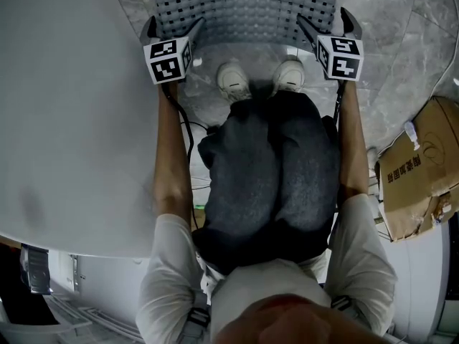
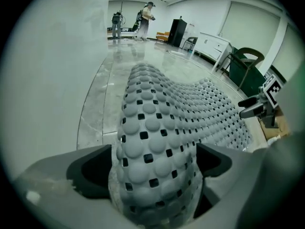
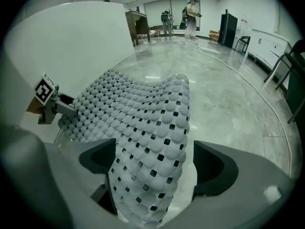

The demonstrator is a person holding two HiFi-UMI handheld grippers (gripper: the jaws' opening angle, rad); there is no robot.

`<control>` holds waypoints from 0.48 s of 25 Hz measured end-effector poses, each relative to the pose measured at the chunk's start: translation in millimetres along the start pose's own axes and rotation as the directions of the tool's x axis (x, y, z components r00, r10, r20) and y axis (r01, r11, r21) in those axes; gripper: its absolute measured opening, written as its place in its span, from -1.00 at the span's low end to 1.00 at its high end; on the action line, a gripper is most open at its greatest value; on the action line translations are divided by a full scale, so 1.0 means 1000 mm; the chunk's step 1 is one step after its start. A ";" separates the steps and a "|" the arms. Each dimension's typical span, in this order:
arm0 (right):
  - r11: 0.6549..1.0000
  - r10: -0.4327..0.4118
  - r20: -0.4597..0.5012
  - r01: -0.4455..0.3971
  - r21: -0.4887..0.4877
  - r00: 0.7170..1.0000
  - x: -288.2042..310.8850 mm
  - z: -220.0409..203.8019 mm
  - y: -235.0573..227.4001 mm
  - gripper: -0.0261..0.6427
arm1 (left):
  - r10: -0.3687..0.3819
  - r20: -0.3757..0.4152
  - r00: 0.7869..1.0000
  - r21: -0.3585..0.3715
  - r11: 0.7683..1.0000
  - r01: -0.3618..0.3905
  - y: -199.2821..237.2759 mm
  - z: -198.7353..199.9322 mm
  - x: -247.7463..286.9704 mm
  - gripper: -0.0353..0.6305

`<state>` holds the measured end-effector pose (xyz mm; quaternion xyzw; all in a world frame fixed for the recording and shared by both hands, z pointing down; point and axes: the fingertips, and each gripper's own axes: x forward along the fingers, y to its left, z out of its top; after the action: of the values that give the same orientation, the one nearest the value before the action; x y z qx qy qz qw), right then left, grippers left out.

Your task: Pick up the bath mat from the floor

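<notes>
1. The head view looks steeply down on a person's dark-trousered legs and white shoes (image 1: 233, 81), standing on a grey marble floor (image 1: 401, 27).
2. The bath mat (image 1: 244, 9), pale grey, bumpy and full of small square holes, lies at the top centre of that frame, just beyond the shoes.
3. The left gripper (image 1: 174, 26) sits at the mat's near left corner. The right gripper (image 1: 324, 21) sits at its near right corner. Each carries a cube with black-and-white square markers.
4. In the left gripper view, the left gripper (image 2: 155, 168) is released. Its jaws stand wide apart, with a raised fold of the mat (image 2: 162, 128) bulging between them, unclamped.
5. In the right gripper view, the right gripper (image 3: 152, 171) is likewise released. The mat (image 3: 152, 123) runs up between its spread jaws, and bare floor shows beside the right-hand jaw.
6. The mat arches up at each gripper and sags across the middle.
7. A large white curved surface (image 1: 72, 106) fills the left of the head view.
8. A cardboard box (image 1: 419, 167) sits at the right edge.
</notes>
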<state>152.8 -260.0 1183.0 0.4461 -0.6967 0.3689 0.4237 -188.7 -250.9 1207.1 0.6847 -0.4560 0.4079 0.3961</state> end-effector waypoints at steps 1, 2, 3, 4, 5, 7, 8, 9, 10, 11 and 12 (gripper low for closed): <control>1.000 -0.006 -0.008 0.006 0.007 1.000 0.005 -0.002 -0.003 0.61 | -0.002 -0.012 1.000 -0.004 1.000 0.002 0.001 -0.003 0.005 0.82; 1.000 -0.011 -0.017 0.011 0.014 1.000 0.010 -0.005 -0.006 0.64 | -0.002 -0.026 1.000 -0.008 1.000 0.002 0.003 -0.006 0.011 0.87; 1.000 -0.016 -0.026 0.016 0.018 1.000 0.015 -0.007 -0.008 0.70 | -0.001 -0.038 0.999 -0.011 1.000 0.000 0.004 -0.010 0.016 0.93; 1.000 -0.017 -0.035 0.018 0.019 0.999 0.021 -0.010 -0.010 0.77 | 0.000 -0.050 0.999 -0.014 1.000 -0.001 0.005 -0.012 0.021 0.95; 1.000 -0.013 -0.044 0.014 0.021 0.999 0.026 -0.012 -0.011 0.81 | -0.003 -0.059 0.998 -0.017 1.000 0.002 0.006 -0.014 0.024 0.95; 1.000 0.002 -0.052 0.000 0.030 0.999 0.035 -0.014 -0.011 0.83 | -0.018 -0.070 0.997 -0.022 1.000 0.017 0.007 -0.016 0.028 0.95; 0.999 0.008 -0.053 -0.006 0.031 0.999 0.038 -0.015 -0.010 0.83 | -0.024 -0.073 0.997 -0.022 0.999 0.023 0.007 -0.016 0.030 0.95; 1.000 0.012 -0.061 -0.011 0.026 0.998 0.042 -0.017 -0.009 0.83 | -0.027 -0.075 0.997 -0.021 0.999 0.025 0.007 -0.017 0.030 0.95; 1.000 0.016 -0.074 -0.015 0.016 0.997 0.045 -0.020 -0.008 0.83 | -0.025 -0.074 0.997 -0.018 1.000 0.024 0.007 -0.017 0.030 0.95; 1.000 0.021 -0.088 -0.020 0.006 0.996 0.048 -0.022 -0.006 0.83 | -0.021 -0.071 0.997 -0.013 1.000 0.021 0.007 -0.017 0.031 0.95; 1.000 0.022 -0.098 -0.023 0.000 0.995 0.050 -0.024 -0.004 0.83 | -0.017 -0.068 0.998 -0.006 1.000 0.017 0.007 -0.017 0.031 0.95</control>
<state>150.3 -255.1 1238.1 0.4192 -0.6802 0.3947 0.4536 -190.5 -246.3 1242.6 0.6732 -0.4375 0.4262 0.4168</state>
